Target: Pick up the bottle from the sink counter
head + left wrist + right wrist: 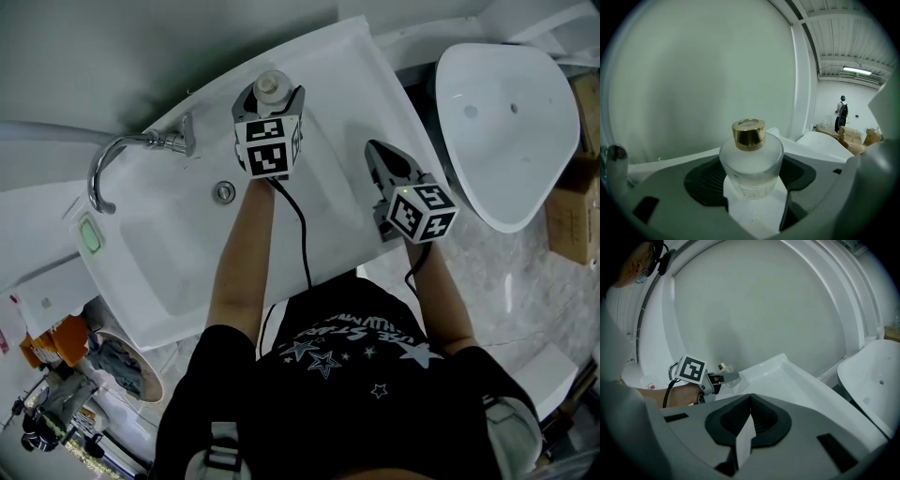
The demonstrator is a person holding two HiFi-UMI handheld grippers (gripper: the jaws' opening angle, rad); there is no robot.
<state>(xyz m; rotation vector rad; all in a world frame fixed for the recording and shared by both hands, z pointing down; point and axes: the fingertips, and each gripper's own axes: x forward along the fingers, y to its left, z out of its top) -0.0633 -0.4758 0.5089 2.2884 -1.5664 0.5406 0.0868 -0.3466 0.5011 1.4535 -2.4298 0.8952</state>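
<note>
Shirt point(347, 375), black w/ stars, fills bottom of head view, both bare forearms stretched forward over sink counter point(356, 84). Left arm reaches far to back rim, left gripper point(271, 96) clamped on bottle point(272, 84): frosted glass, gold cap, upright, right of faucet point(112, 164). Right arm reaches less far, right gripper point(377, 152) pinched closed, empty, hovering over counter's right side.

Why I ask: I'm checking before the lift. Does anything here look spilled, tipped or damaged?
Nothing stands out. The bottle stands upright on the sink counter, gold cap on, gripped between the left hand-held gripper's jaws. No spill shows. The right hand-held gripper is shut and empty.
</note>
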